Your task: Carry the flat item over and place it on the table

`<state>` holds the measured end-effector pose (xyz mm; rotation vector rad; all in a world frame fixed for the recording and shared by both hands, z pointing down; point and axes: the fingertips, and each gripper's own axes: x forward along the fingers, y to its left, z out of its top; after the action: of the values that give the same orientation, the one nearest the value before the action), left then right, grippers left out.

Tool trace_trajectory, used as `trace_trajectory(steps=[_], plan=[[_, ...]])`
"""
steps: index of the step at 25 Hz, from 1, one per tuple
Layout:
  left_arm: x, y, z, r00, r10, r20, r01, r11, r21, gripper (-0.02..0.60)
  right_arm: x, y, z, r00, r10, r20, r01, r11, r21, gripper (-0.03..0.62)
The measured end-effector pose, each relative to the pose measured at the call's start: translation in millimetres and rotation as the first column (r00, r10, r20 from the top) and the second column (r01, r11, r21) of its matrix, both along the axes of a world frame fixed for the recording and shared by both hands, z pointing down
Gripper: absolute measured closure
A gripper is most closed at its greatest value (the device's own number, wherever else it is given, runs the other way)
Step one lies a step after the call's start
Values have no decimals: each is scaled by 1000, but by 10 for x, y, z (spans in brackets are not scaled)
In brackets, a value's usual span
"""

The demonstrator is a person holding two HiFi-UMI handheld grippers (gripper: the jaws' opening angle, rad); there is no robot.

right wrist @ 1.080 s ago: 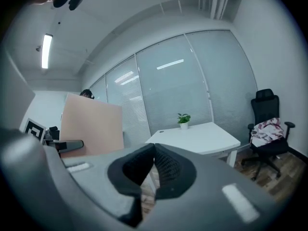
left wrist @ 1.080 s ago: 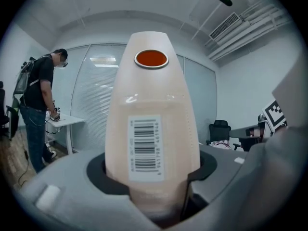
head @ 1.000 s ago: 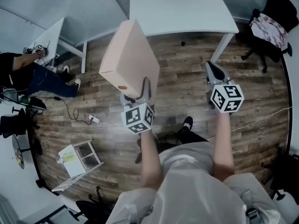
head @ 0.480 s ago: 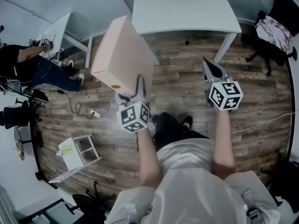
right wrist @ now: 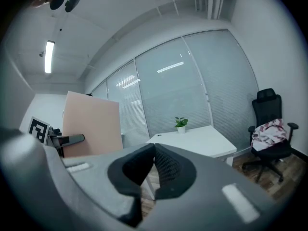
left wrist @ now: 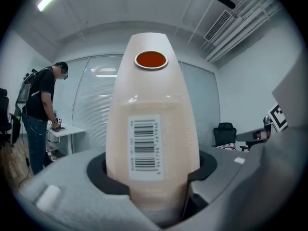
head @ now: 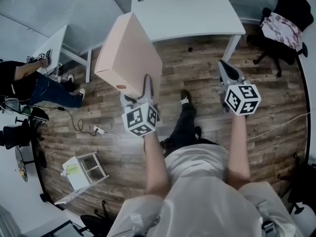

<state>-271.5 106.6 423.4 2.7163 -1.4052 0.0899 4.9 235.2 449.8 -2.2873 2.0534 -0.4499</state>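
Note:
A flat pale pink box (head: pixel 126 53) stands on edge in my left gripper (head: pixel 135 94), which is shut on its lower end. The left gripper view shows the box's narrow edge (left wrist: pixel 151 129) filling the gap between the jaws, with a barcode label and a round orange sticker (left wrist: pixel 150 59). My right gripper (head: pixel 224 69) is held up at the right, shut and with nothing in it; its ribbed pads (right wrist: pixel 163 166) touch. The white table (head: pixel 187 11) is ahead, beyond the box, with a small potted plant (right wrist: pixel 181 123) at its far edge. From the right gripper view the box (right wrist: pixel 91 124) is at the left.
A person (head: pixel 29 78) stands at a small white desk at the left. A black office chair with cloth on it (head: pixel 286 19) is at the far right. A small white shelf (head: pixel 81 167) and a cable with a power strip (head: pixel 98 127) lie on the wood floor.
The carrier's leg has swung forward between the grippers in a step toward the table. The box stays in the left gripper, now a little higher and further left in the view.

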Motion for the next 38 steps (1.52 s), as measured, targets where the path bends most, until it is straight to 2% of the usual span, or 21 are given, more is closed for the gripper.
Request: trace_trajectory(steps=[6,11,15,22,25,30,33,38], plan=[[368,-253,-36,999,39,18,-39,999,12,272,341,-182,-14,999,33,3,-33,999,-1,592],[640,-406,57,998,63,-6,-63,998,-4,272,535,-389,62,1000,19,3,-18,1000,-17,593],[866,-677,150,998,59,36,-59,998,-17,272,698,-650,124,1000,-4,-8,3,999,-39,592],[1235,-1183,208,998,63,30,-62,997,-41,272,1047,-1121,109,1000,1,0,-1,999,-50,594],[1415,-1411,260,998,69,10,-69,996,-60,272,1231,-1350,121,1000,7,2,-7,998,-68,592],[1705,-1847,296,997,69,-23,-71,995,-68,272,1538,-1730,1,997,-26,-77,18,994,-105,592],[1819,-2150,222,996,55,-70,-60,995,-77,272,1756,-1999,-174,994,-16,-108,4,994,-112,594],[2024,-2673,202,994,32,-103,-42,994,-101,273,1982,-2587,-260,996,-14,-89,6,995,-96,592]])
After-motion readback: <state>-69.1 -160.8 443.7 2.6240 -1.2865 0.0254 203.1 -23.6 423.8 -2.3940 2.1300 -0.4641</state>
